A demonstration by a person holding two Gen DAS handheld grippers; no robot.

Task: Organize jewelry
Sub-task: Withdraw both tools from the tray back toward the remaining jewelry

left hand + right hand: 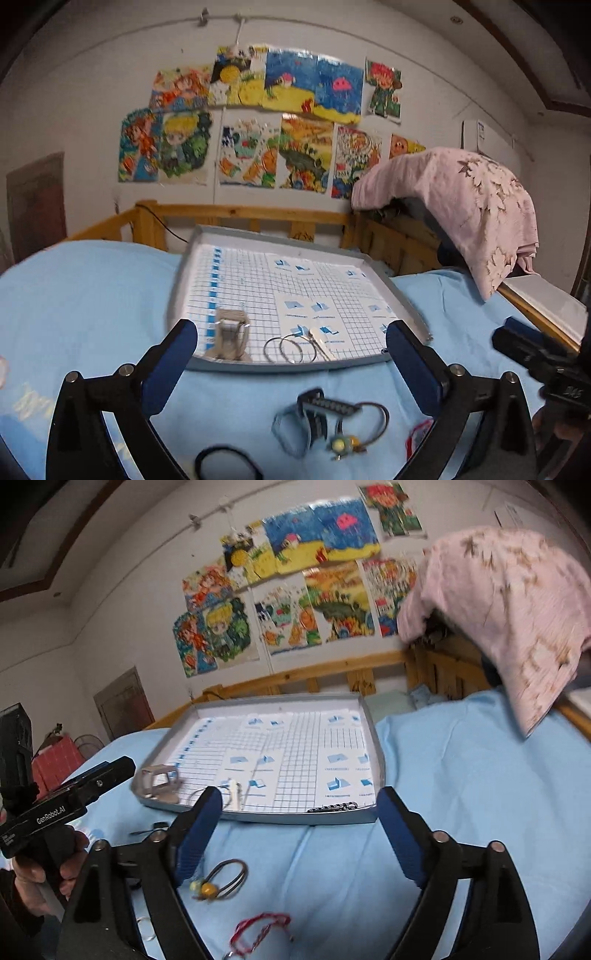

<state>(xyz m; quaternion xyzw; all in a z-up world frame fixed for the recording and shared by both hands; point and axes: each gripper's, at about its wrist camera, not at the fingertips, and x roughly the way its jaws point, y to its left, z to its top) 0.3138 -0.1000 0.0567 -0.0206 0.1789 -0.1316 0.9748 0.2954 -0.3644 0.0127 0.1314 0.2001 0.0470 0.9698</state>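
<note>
Jewelry lies scattered on the blue sheet (85,295) in front of a grey tray (295,363) lined with grid paper. Already in the tray near its front edge: a silver clip (231,334), two thin hoops (284,349) and a pale hairpin (321,341), plus a dark braided chain (332,807) at the front right. On the sheet sit a dark hair tie with yellow beads (218,882), a red cord bracelet (258,932) and a black clasp (314,410). The left gripper (291,354) and right gripper (299,819) both hover with fingers spread wide, holding nothing.
</note>
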